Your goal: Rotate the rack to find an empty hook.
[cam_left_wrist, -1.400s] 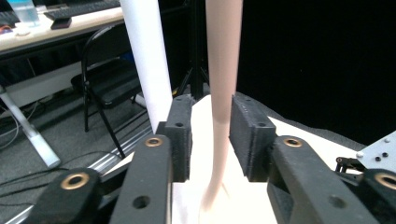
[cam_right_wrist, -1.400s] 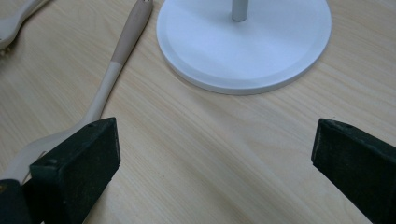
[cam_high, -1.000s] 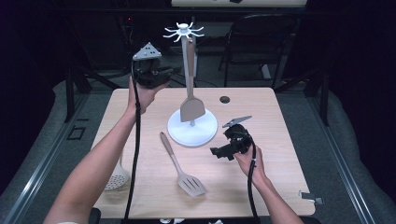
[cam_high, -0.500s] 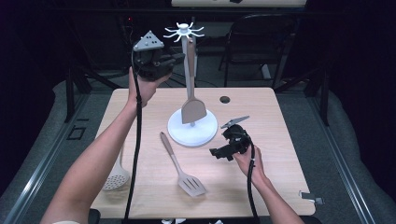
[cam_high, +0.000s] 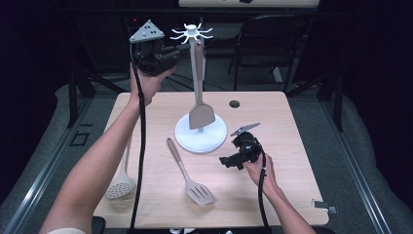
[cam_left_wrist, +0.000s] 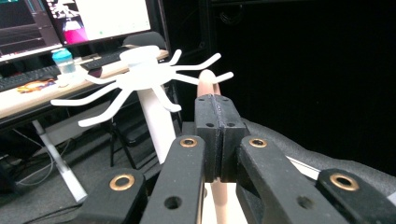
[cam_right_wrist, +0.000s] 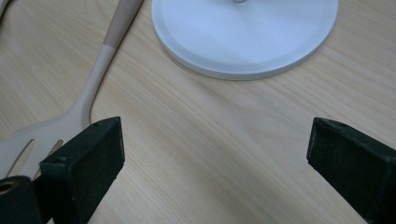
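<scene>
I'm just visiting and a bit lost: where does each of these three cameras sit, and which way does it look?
High view: above the table, looking down; both forearms, left gripper, right gripper.
Left gripper view: along shut jaws at the rack top.
Right gripper view: down past open jaws.
Shared: rack base, slotted spatula.

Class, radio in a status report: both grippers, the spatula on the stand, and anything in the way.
Left gripper shut on solid spatula handle, beside rack hooks. Right gripper open, low over table. Slotted spatula and skimmer lie apart.

A pale, matt wood-grain table (cam_right_wrist: 224, 154) carries a smooth white plastic stand (cam_right_wrist: 243, 37). The slotted turner (cam_high: 187, 173) looks matt beige.
</scene>
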Tool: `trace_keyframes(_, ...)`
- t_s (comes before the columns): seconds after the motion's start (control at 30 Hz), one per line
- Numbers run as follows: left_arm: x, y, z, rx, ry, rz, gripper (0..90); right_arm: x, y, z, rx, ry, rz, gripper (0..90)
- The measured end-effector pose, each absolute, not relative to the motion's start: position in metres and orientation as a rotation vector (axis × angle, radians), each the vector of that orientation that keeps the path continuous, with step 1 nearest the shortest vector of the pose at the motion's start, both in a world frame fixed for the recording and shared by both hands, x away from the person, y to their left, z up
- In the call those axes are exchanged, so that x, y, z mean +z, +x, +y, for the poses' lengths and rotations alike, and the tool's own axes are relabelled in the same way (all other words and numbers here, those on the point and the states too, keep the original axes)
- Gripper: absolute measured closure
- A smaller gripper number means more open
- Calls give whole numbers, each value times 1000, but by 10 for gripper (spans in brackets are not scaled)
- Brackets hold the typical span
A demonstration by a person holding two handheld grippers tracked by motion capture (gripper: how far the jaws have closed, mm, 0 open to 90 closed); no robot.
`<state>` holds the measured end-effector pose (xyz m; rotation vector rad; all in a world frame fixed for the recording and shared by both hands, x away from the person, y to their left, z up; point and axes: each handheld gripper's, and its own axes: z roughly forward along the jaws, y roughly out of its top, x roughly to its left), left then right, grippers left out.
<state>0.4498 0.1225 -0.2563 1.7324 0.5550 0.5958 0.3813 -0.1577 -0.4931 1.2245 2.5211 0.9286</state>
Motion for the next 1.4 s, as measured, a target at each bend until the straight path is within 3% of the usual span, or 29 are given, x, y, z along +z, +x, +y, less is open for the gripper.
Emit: trace_keyframes(1.4,-259,470,137,602,1699,653,900,-494,380,-160,921,1224,2510,50)
